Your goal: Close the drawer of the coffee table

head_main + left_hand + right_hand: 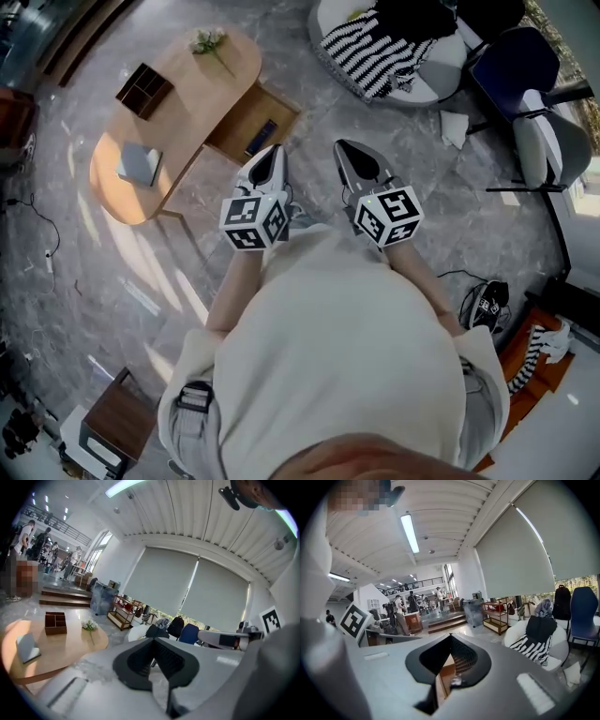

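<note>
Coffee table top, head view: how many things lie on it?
3: divided box mid-table, flowers at the upper end, grey book at the lower end; none seem hidden.

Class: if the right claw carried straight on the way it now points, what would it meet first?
Probably the open drawer of the coffee table: the shut right claw angles towards its near corner. Height is unclear, so it could pass above it.
</note>
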A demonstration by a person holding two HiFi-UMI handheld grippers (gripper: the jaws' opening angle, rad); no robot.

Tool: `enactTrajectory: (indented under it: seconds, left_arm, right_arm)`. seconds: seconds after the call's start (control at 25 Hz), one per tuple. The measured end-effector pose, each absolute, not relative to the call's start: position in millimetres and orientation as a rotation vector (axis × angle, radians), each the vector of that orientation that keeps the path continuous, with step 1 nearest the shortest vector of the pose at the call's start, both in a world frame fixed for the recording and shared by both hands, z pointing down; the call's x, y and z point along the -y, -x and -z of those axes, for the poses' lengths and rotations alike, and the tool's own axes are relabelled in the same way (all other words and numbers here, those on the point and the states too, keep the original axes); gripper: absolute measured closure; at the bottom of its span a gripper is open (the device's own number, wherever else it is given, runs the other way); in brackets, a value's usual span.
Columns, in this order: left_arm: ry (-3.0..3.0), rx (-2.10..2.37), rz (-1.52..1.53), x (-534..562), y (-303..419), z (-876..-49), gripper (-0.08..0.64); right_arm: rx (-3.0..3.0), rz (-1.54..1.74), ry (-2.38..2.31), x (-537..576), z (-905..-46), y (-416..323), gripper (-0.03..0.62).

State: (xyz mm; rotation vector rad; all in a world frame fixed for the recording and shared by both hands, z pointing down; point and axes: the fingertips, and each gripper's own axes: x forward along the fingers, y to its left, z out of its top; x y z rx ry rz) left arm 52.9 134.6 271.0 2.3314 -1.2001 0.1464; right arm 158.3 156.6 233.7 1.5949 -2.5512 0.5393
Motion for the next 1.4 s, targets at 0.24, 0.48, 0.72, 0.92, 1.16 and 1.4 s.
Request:
enactTrajectory:
  seconds: [0.24,0.48,0.72,0.92,1.16,1.4]
  left_arm:
    - [-2.24,1.287,-0.149,-96.9,-20.2,-289.9,0.563]
    - [-2.133,1.371,-0.145,-71.9,14.6,-313.1,0.563]
    - [-2.03,1.431,-0.14,-64.3,41.3,-341.0,0.563]
    - [-1.923,1.494,-0.138,-62.0,57.7,-371.6,0.563]
    - [-1.741,1.599,-0.1,-63.6,70.7,-410.6,0.563]
    - [-1.539,1.702,-0.08,-73.1,68.9,-454.0,0.563]
  right_arm:
    - [2.568,-0.568,-1.505,-108.2,-249.2,-140.8,0.592]
    - [2.564,-0.596,-1.44,-64.3,-268.5,-128.2,0.592]
    - [2.547,-0.619,-1.341,-35.0,-291.7,-119.3,0.592]
    - [2.52,-0.617,-1.223,-11.4,-322.6,-118.6,0.592]
    - [2.503,-0.607,-1.02,20.4,-365.9,-125.0,0.592]
    - [2.46,-0.604,-0.84,51.6,-415.7,-138.5,0.592]
